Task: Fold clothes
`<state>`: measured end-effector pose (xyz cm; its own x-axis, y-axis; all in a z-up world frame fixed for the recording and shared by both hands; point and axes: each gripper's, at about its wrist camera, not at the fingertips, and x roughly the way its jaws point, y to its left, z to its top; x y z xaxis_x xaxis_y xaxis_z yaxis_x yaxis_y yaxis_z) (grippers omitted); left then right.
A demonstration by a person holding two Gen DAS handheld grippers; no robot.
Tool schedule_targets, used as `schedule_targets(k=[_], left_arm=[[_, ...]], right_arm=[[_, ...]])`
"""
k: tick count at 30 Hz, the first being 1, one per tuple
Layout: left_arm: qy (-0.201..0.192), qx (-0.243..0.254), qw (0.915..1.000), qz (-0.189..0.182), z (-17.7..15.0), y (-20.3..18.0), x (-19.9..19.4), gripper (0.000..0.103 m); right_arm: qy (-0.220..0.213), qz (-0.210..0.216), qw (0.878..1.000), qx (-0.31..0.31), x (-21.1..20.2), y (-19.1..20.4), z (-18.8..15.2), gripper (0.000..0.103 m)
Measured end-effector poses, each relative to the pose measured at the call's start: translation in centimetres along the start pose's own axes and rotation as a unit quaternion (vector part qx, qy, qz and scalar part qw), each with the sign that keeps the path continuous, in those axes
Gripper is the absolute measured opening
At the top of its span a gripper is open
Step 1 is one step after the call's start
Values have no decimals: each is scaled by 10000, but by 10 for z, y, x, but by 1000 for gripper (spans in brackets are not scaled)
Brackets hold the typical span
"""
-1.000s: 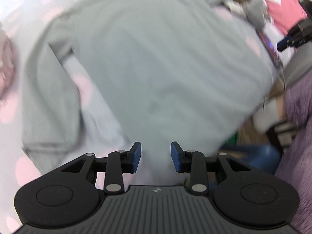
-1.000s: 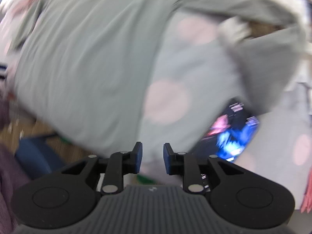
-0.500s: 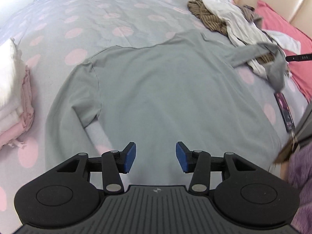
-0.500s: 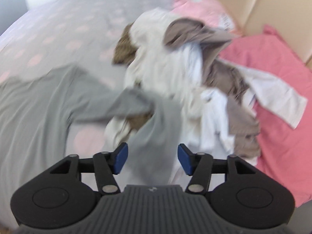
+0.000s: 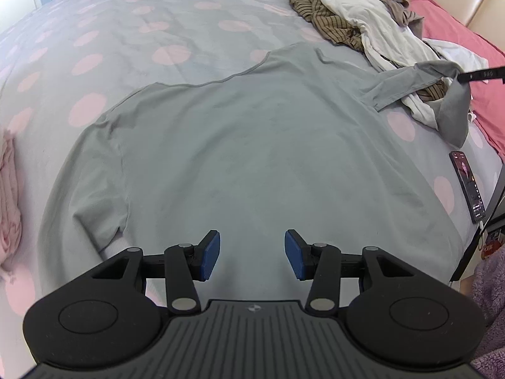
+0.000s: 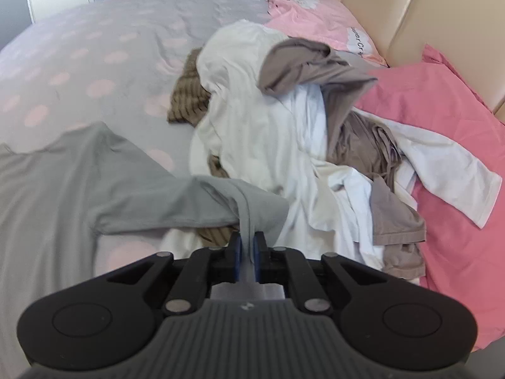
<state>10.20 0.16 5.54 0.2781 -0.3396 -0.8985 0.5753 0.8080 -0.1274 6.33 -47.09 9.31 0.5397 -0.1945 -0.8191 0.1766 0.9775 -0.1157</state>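
A grey long-sleeved shirt (image 5: 252,145) lies spread flat on the polka-dot bedspread (image 5: 132,22). My left gripper (image 5: 252,254) hangs open over the shirt's near hem, with nothing between its blue pads. The shirt's right sleeve (image 6: 176,203) stretches over toward the heap of clothes. My right gripper (image 6: 247,252) is shut on that sleeve near its cuff, lifting it off the bed. In the left wrist view the held sleeve (image 5: 419,79) runs to the right gripper's tip (image 5: 479,75) at the far right.
A heap of white, taupe and brown striped clothes (image 6: 284,132) lies beyond the sleeve, next to pink pillows (image 6: 435,117) and the beige headboard (image 6: 426,12). A phone (image 5: 468,186) lies at the bed's right edge. Folded pink and white clothes (image 5: 8,189) sit at the left.
Both grippers pulled back from the shirt, now lying flat. The right gripper opened, swung toward the clothes heap, then shut on the right sleeve. The left gripper opened wider.
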Motion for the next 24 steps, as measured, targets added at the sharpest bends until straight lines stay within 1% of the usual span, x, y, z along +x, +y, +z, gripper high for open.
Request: schedule_targets(k=[2,5,7,9,11,13,18,20,21,22,23,24], left_arm=[[-12,45,10000,-12,2,-2,2,43],[-31,113,9999,-31,5,-6,5,43],[-48,149,9999,-43,7,-8,6,43],[-76,158,9998,-52,6,-9,5,43],[-105,167,9998,-61,6,-10,3,43],[-123,178,9997,-64,5,-11,2,43],[-67,217,9997,-54,1,-13,3,43],[-47,266,9996,-43,-1,-16,4,43],[-44,309,9995,-40,-2,-17,4,43],[-42,354,9994,-43,-3,-20,4,43],[-37,405,9992,-59,-4,-22,5,43],[-30,461,9989,-81,-6,-25,5,43]], right_arm=[[-149,172,9996,-168,-14,14,2,9],[-374,561,9960,-587,-32,48,4,9],[-463,868,9909,-923,-41,73,3,9],[-508,1080,9838,-1337,-47,101,-1,9],[-466,1303,9757,-1696,-52,127,-8,9],[-337,1540,9664,-2031,-52,152,-19,9],[99,2014,9385,-2803,-40,203,-59,10],[293,2137,9299,-2980,-32,217,-74,15],[370,2179,9269,-3032,-30,220,-79,22],[417,2216,9253,-3050,-28,221,-82,31],[414,2250,9259,-3008,-29,219,-83,36],[394,2283,9272,-2943,-32,217,-83,38]])
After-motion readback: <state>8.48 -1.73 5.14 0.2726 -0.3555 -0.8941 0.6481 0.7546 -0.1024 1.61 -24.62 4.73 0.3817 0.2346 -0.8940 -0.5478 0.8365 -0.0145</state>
